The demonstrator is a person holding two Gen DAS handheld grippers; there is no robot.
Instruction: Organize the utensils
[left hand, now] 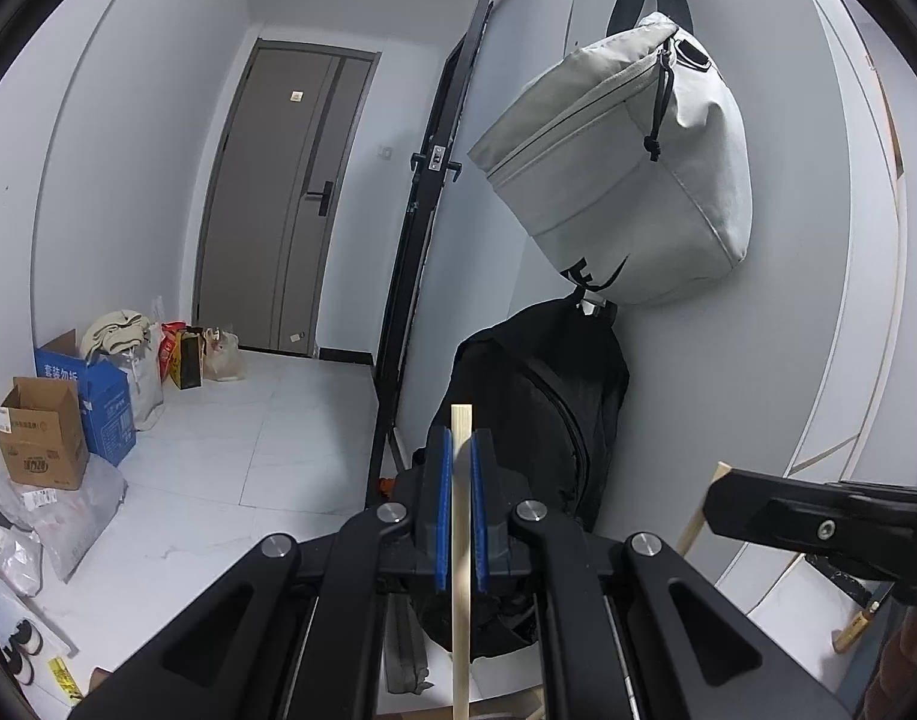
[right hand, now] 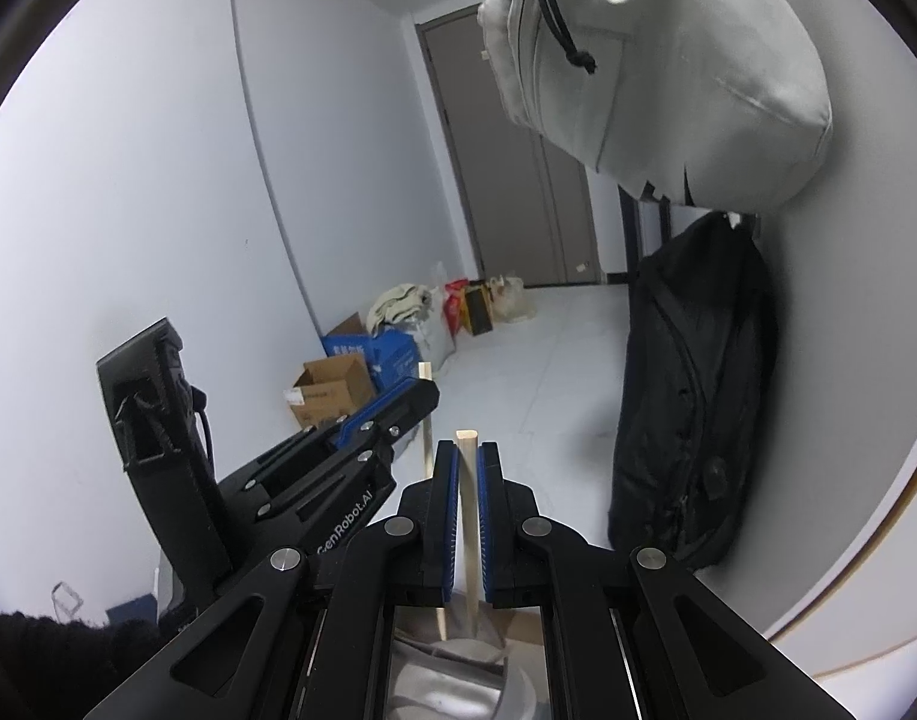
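While I hold 1 gripper in each hand, my left gripper is pinching a pale wooden chopstick between its blue pads, the stick standing nearly upright with its square top poking out above the fingertips and its lower part running down past the bottom of the view. My right gripper is pinched the same way on a second chopstick, also close to upright, its rounded top just above the fingertips and its lower end dropping behind the jaws toward a pale curved container that I cannot make out clearly. Seen from my right hand, the left gripper sits just to the left and a little ahead, angled up and to the right, with its chopstick passing down beside mine; the 2 sticks look near each other but I cannot tell whether they touch. Seen from my left hand, the right gripper comes in from the right edge, well to the side. Ahead of both grippers a black backpack leans against the white wall, and above it hangs a grey bag. Farther off to the left, cardboard boxes and plastic bags sit on the pale tiled floor near a grey door.
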